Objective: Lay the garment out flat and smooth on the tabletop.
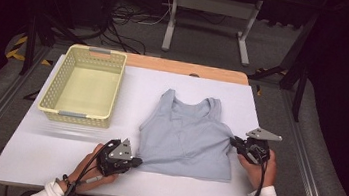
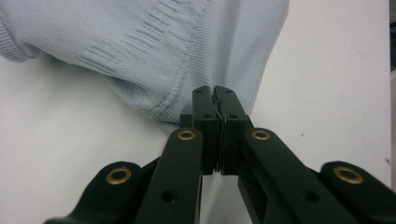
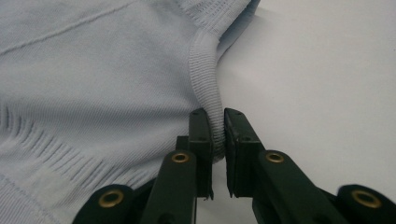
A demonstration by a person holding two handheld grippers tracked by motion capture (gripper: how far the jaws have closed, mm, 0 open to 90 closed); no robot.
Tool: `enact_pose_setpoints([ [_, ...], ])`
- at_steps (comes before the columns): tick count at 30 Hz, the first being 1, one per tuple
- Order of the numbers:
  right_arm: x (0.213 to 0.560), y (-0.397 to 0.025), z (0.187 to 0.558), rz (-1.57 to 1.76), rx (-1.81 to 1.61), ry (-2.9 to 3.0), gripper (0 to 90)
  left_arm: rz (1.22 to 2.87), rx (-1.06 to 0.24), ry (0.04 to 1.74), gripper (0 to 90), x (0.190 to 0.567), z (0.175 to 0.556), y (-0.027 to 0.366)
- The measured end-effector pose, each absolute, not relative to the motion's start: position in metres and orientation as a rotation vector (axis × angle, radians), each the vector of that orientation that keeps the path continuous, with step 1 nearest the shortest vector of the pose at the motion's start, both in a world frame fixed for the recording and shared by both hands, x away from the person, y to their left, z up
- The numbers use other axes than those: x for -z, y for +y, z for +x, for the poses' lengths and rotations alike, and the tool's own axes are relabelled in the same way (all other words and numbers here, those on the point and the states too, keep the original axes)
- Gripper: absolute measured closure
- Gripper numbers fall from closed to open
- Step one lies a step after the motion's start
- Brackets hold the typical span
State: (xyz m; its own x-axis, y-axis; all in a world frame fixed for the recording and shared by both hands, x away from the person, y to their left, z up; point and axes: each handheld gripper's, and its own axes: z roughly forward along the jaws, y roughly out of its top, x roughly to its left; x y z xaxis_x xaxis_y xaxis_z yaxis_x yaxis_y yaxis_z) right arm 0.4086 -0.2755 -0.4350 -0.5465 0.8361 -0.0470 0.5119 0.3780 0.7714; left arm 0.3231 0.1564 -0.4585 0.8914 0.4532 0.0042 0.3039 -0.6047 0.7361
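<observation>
Lying flat on the white table, the grey tank top is pinched at its hem corner by the clamped left gripper and at its side edge by the right gripper. A fold seems to be in hand; both grips should be lifted together, evenly.

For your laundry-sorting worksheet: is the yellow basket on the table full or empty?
Empty. In the high view the basket shows its bare floor, and the grey top lies outside it on the table.

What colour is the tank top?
Pale grey-blue tank top, fine ribbed knit; clearest in the right gripper view.
</observation>
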Motion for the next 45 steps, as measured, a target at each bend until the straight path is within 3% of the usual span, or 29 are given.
enact_pose_setpoints([
  [4,0.437,-0.272,0.410,1.142,-0.985,2.208,81.2,2.220,-0.263,0.574,83.9,0.455,0.323,0.163],
  [8,0.437,-0.270,0.410,1.130,-0.983,2.196,78.4,2.169,-0.284,0.693,53.7,0.456,0.327,0.170],
  [11,0.437,-0.270,0.410,1.134,-0.980,2.187,69.7,2.181,-0.269,0.769,32.0,0.461,0.333,0.167],
  [15,0.435,-0.270,0.409,1.138,-0.986,2.160,56.3,2.216,-0.268,0.782,25.4,0.462,0.338,0.159],
  [22,0.427,-0.270,0.403,1.095,-1.088,2.067,34.5,2.229,-0.234,0.762,34.7,0.462,0.342,0.150],
  [26,0.421,-0.266,0.400,1.065,-1.130,2.036,32.6,2.222,-0.213,0.747,56.1,0.461,0.341,0.150],
  [29,0.418,-0.261,0.397,1.049,-1.128,2.033,32.7,2.215,-0.167,0.722,77.8,0.461,0.341,0.151],
  [45,0.417,-0.239,0.391,0.966,-1.143,2.091,28.1,2.213,-0.200,0.687,80.7,0.462,0.335,0.153],
])
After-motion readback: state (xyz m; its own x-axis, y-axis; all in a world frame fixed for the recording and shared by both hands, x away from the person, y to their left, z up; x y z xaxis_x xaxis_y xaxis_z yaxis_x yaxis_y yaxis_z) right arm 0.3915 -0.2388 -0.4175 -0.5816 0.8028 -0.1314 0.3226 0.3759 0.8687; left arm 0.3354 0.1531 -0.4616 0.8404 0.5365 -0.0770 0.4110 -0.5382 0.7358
